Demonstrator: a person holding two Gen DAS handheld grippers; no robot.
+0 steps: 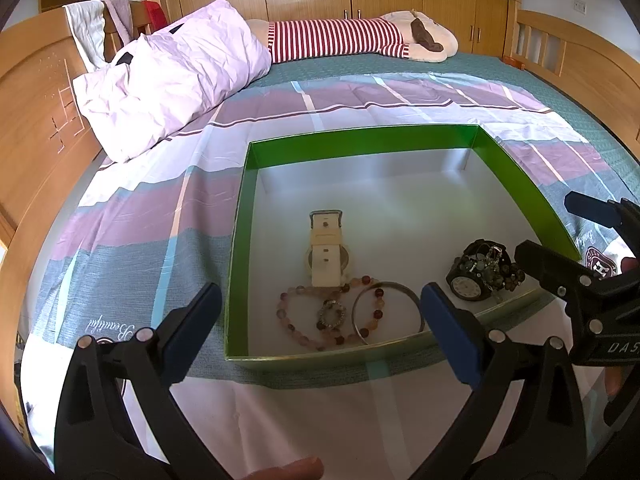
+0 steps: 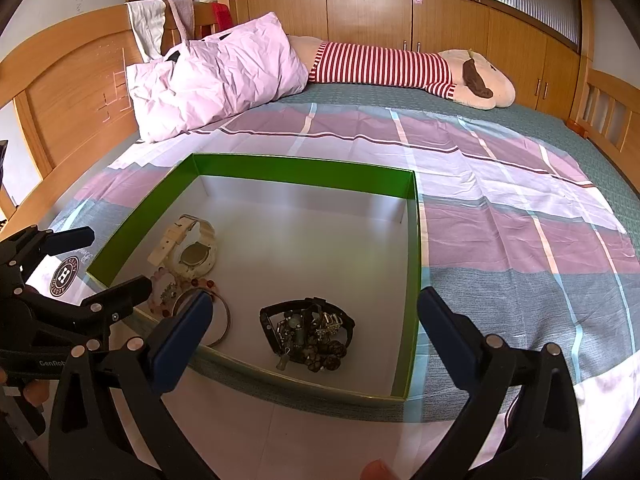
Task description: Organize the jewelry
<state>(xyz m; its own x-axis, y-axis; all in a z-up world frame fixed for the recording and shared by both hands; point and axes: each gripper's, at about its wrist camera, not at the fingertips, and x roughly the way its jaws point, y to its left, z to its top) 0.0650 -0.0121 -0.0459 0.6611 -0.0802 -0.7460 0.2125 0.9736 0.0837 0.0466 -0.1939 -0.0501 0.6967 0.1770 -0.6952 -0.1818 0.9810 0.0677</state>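
Observation:
A green box (image 1: 360, 138) (image 2: 304, 168) with a white floor lies on the bed. In it are a cream watch (image 1: 326, 252) (image 2: 192, 248), a pink bead bracelet (image 1: 296, 328) (image 2: 164, 286), a small ring (image 1: 331, 315), a metal bangle (image 1: 400, 290) (image 2: 226, 320), and a black watch under a dark bead cluster (image 1: 482, 270) (image 2: 308, 334). My left gripper (image 1: 320, 334) is open and empty in front of the box's near wall. My right gripper (image 2: 312, 340) is open and empty, its fingers either side of the black watch, above the box.
The box sits on a plaid purple, grey and white bedsheet (image 1: 160, 220) (image 2: 520, 240). A pink pillow (image 1: 172, 76) and a striped plush toy (image 1: 360, 36) lie at the far side. Wooden headboard (image 1: 36, 112) at left, cabinets behind.

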